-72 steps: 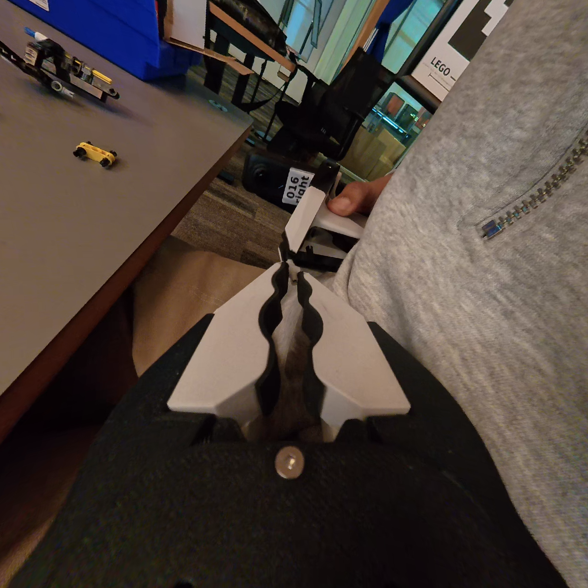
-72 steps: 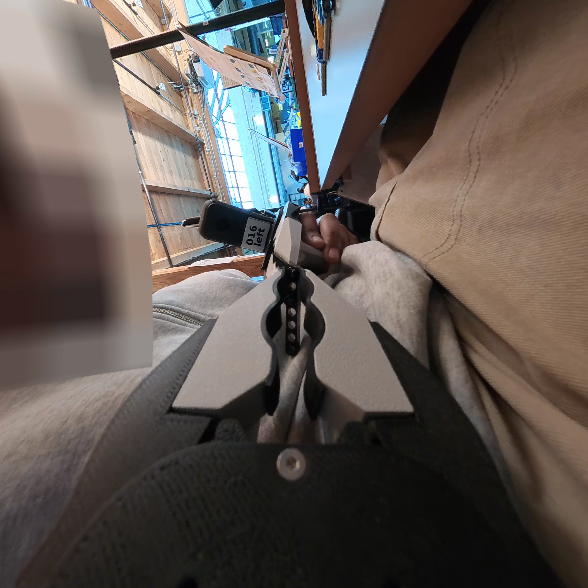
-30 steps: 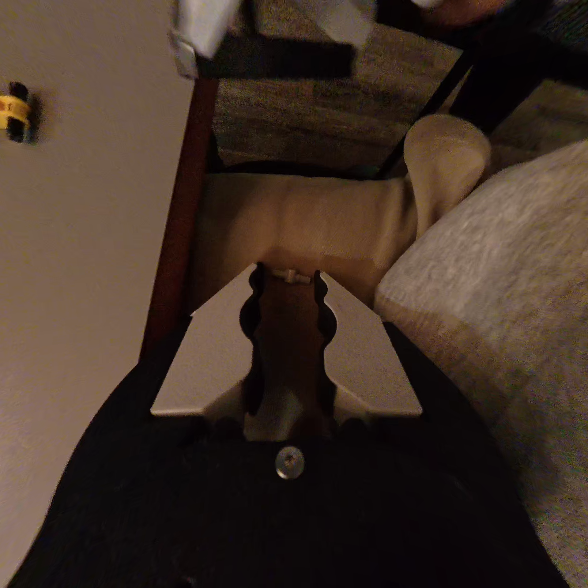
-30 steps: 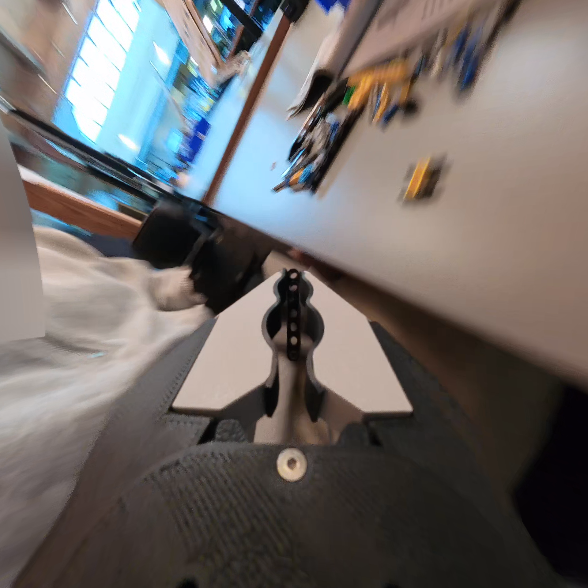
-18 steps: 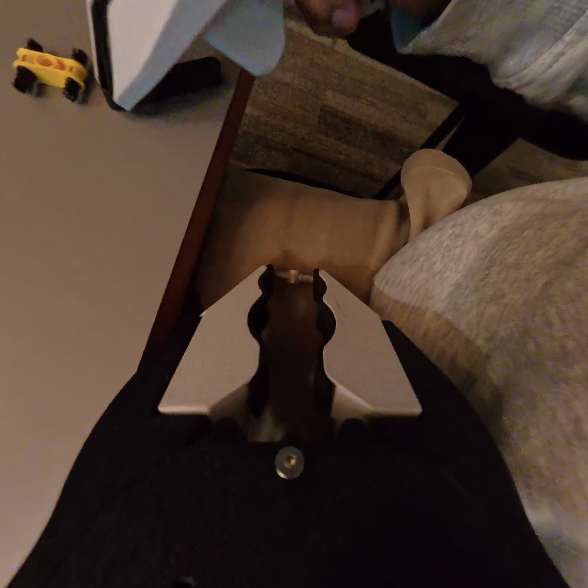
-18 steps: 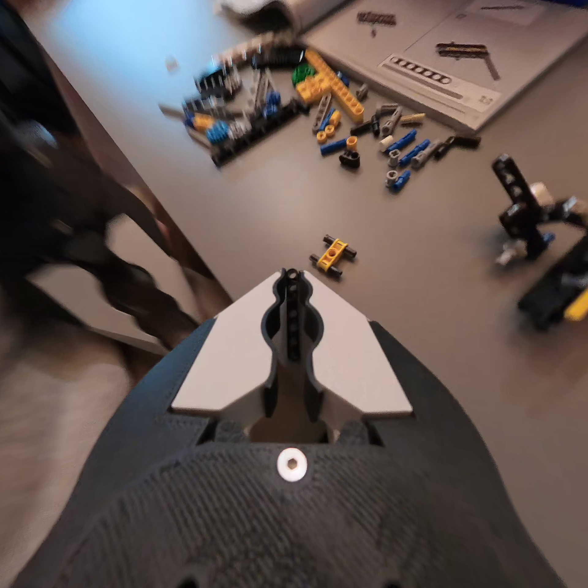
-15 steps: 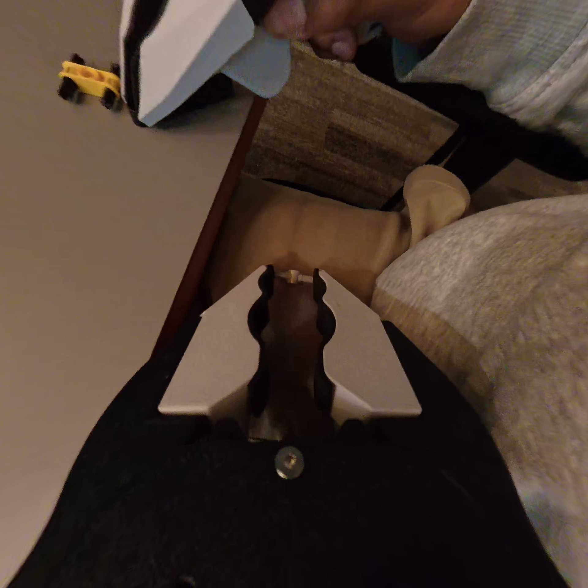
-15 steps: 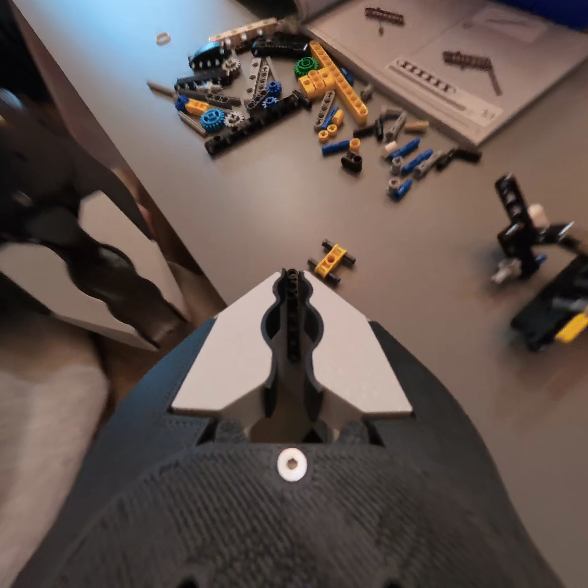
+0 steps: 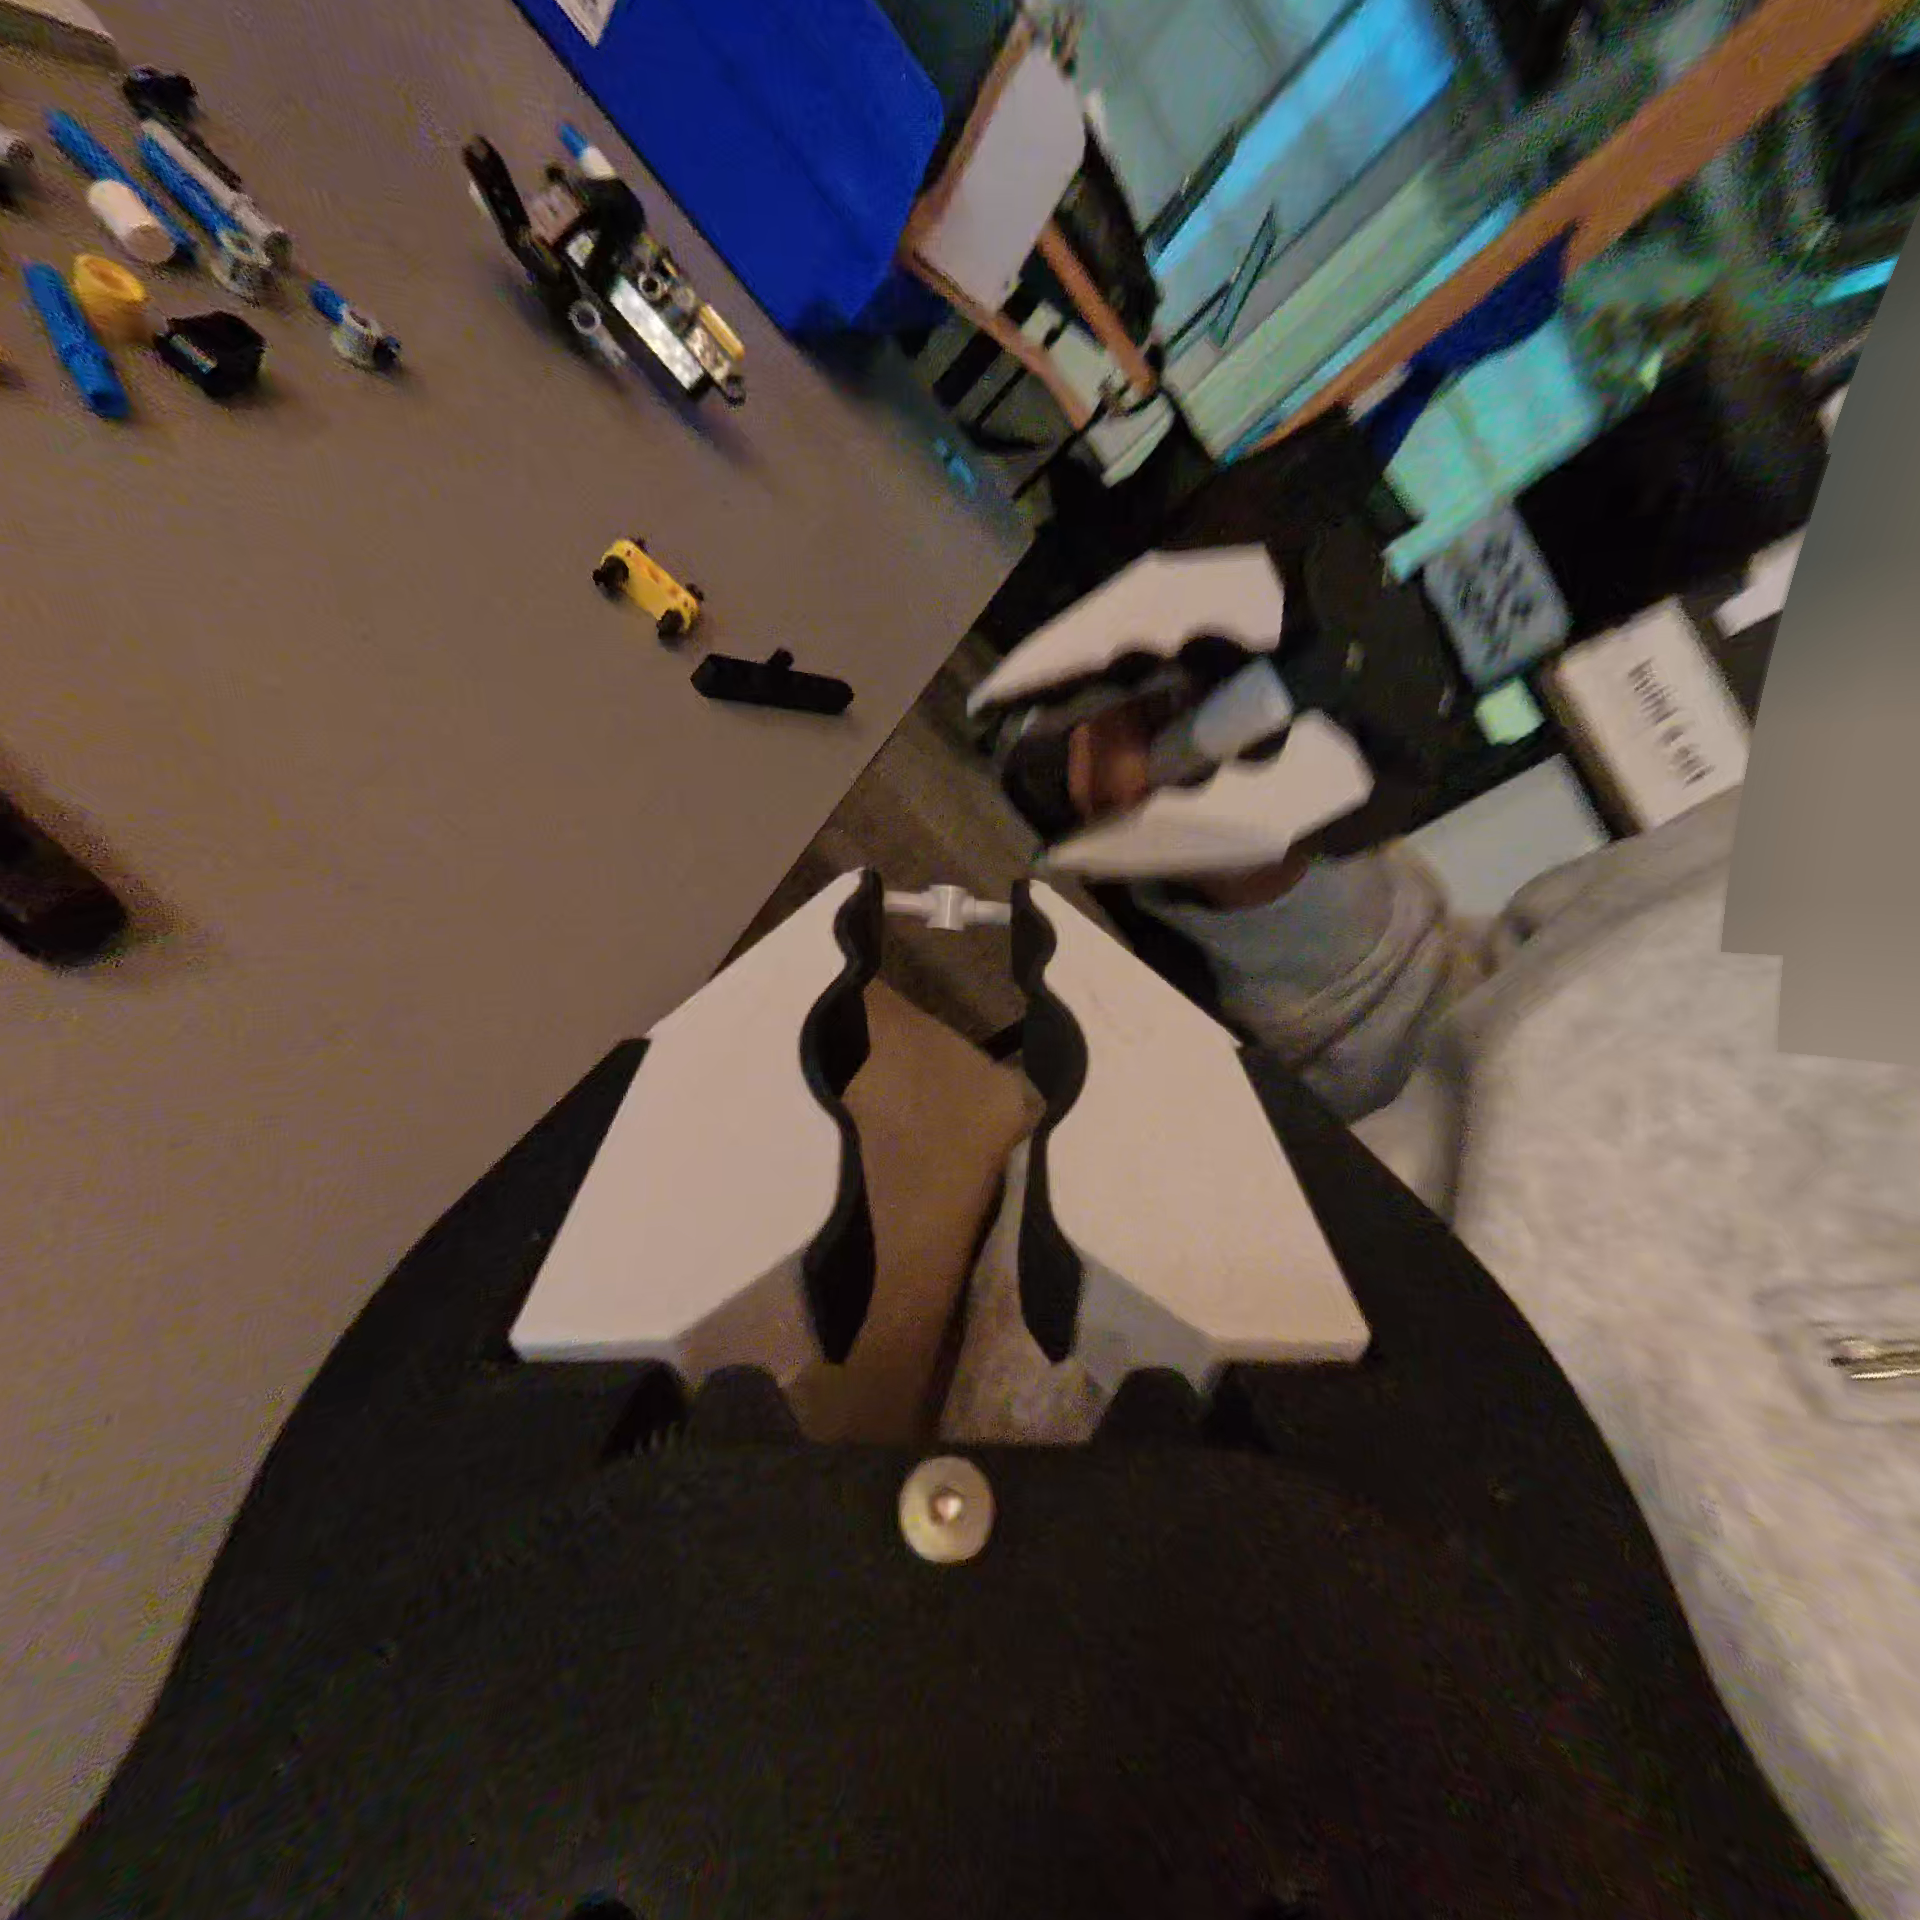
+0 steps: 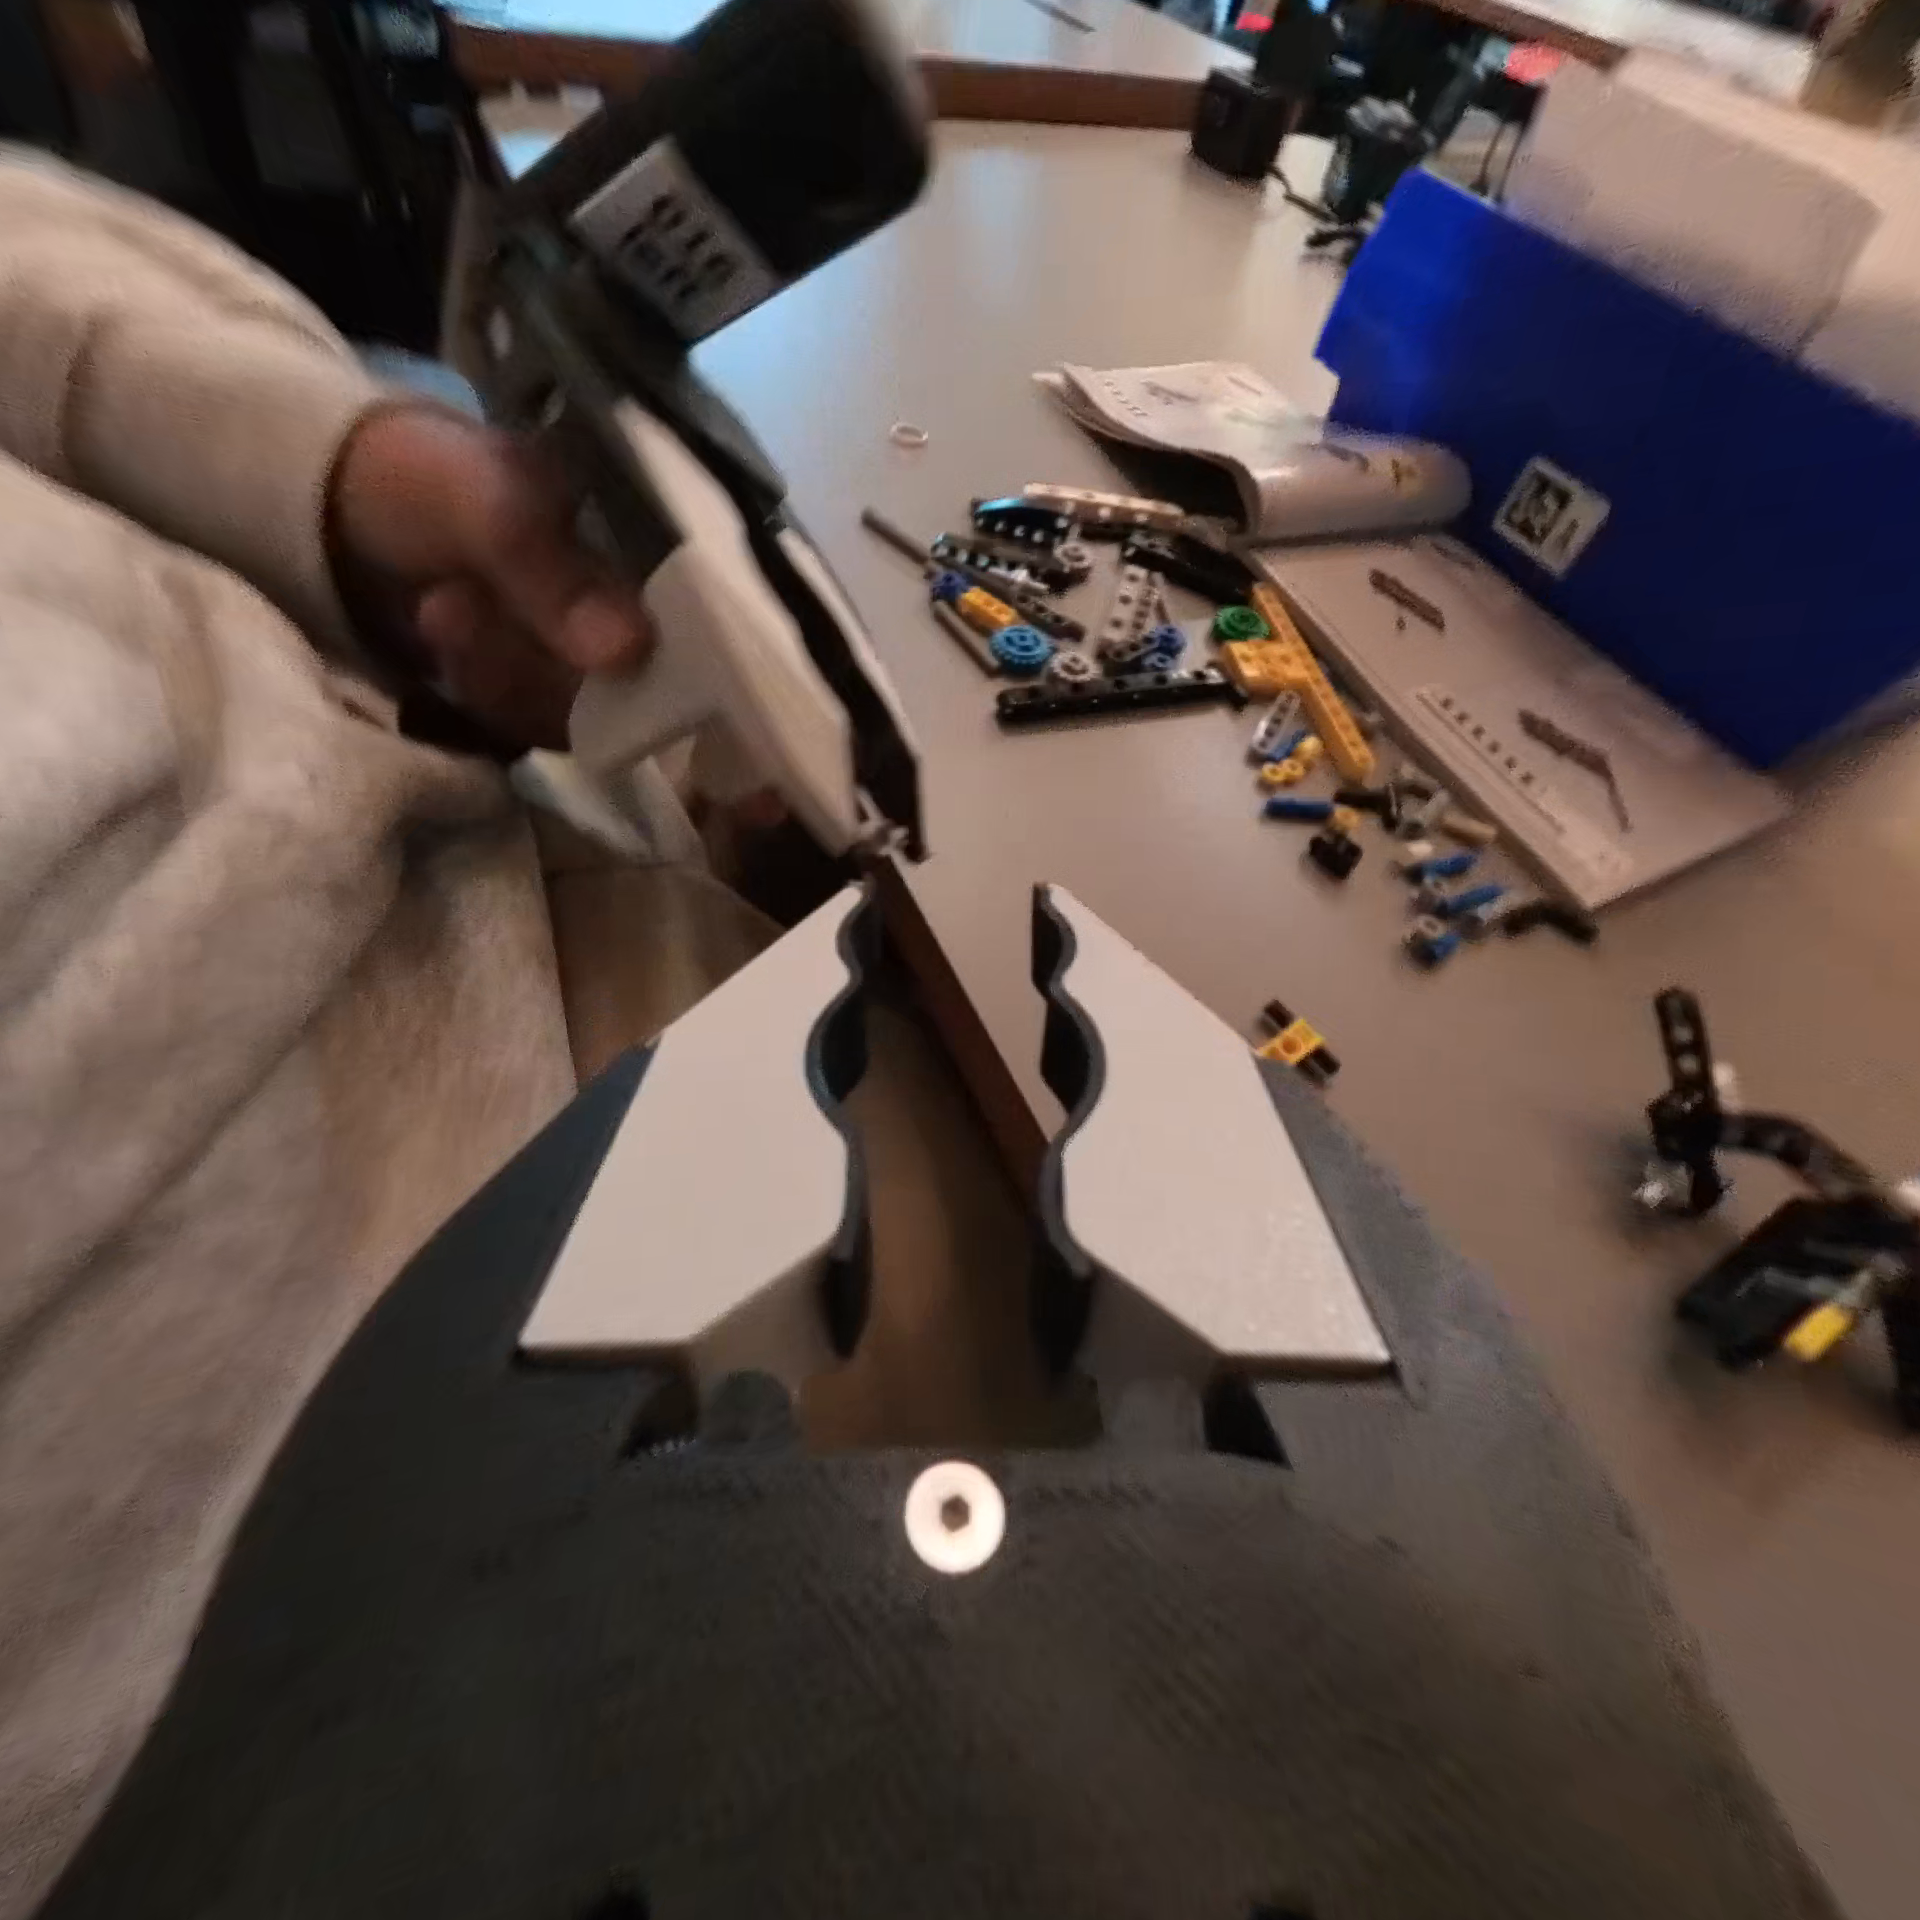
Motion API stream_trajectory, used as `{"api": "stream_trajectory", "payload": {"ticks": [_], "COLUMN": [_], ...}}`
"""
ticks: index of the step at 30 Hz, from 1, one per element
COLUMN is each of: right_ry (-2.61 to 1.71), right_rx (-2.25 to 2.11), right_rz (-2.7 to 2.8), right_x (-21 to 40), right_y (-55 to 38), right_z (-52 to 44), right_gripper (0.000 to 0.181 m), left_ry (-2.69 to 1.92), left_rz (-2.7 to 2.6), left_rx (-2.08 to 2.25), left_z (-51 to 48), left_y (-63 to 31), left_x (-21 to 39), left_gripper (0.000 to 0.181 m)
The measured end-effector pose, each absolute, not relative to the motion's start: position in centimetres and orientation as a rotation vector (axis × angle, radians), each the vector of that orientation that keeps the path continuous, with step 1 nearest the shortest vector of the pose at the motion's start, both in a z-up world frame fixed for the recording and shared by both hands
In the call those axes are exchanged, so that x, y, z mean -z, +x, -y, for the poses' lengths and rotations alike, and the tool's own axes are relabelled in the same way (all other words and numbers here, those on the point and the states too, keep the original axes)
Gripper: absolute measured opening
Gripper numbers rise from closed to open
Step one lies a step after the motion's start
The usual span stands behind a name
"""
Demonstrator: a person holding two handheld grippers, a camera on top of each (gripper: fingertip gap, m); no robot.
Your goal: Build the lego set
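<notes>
Grey axle pin spans the left claw tips crosswise.

My left tongs have matt grey plastic fingers on a rough, grainy black body with a shiny metal screw. The table looks smooth and matt grey. I see fuzzy grey cloth on the sleeve, and glossy plastic bricks.

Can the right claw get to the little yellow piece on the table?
Probably yes. The right claw is open and empty, and the yellow piece lies alone on bare table just past its right finger, with nothing in between.
</notes>
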State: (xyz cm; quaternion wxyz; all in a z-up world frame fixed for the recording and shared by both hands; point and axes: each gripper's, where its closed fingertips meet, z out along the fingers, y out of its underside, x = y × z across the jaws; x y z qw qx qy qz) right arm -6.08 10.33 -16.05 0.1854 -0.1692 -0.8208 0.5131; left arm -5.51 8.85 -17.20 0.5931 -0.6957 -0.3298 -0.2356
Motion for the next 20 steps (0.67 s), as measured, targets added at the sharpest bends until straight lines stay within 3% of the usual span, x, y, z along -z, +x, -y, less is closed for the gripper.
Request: {"api": "stream_trajectory", "payload": {"ticks": [5,14,20], "right_ry": [-0.148,-0.092,-0.467], "right_rx": [-1.240,-1.318,-1.938], "right_rz": [2.235,2.212,2.141], "right_x": [16.8,15.7,11.7], "right_y": [-4.8,-4.9,-5.2], "right_z": [-7.8,-6.3,-6.1], "right_gripper": [0.023,0.007,0.006], "left_ry": [-1.501,-1.455,-1.225], "left_rz": [0.780,0.789,0.704], "left_rx": [0.681,0.727,0.835], "left_z": [-8.7,-8.4,-7.3], "left_y": [-5.1,-4.8,-5.0], "left_x": [15.7,15.4,12.6], "left_gripper": [0.023,0.023,0.032]}}
